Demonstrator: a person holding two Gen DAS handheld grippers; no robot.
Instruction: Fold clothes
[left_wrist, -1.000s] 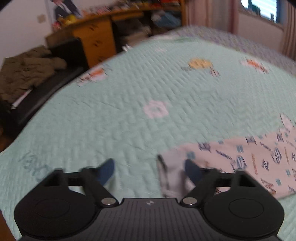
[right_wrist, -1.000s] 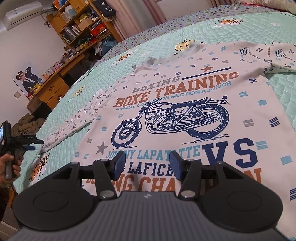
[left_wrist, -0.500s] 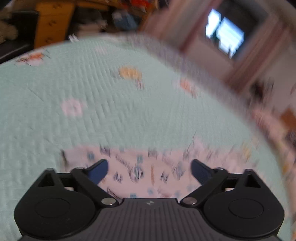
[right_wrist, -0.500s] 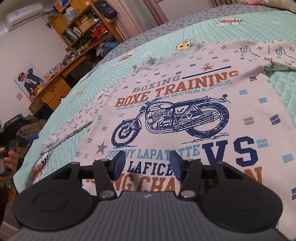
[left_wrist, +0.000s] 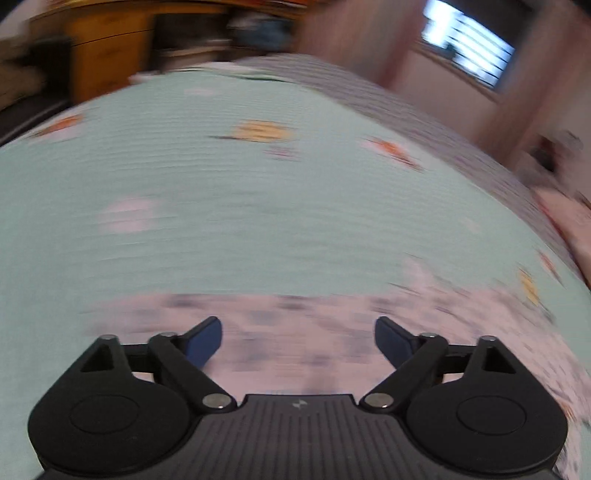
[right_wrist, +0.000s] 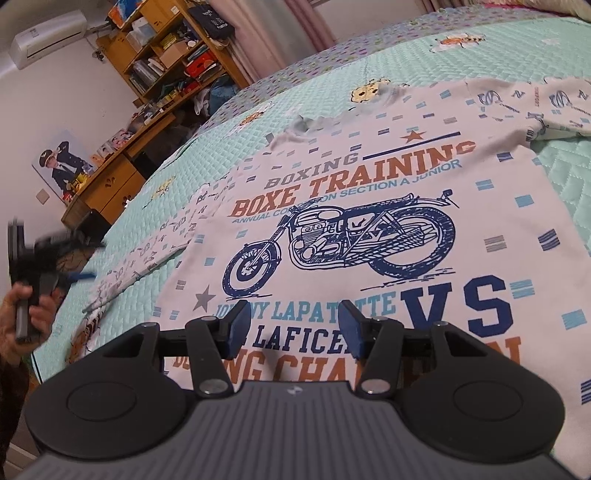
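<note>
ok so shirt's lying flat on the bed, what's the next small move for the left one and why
Probably lower the left hand-held gripper onto the sleeve and close on its cuff end. The motorcycle-print shirt lies spread face up on the green quilt with that sleeve stretched out sideways, and the left jaws stand wide open over printed fabric with nothing held. The left view is blurred, so the exact spot is uncertain.

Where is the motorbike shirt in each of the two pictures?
Left wrist view: only a blurred pale patterned strip of the shirt shows, low down, just beyond the open fingers.
Right wrist view: the shirt lies flat, filling the middle and right.
Shared landmark: the mint-green quilted bedspread.
</note>
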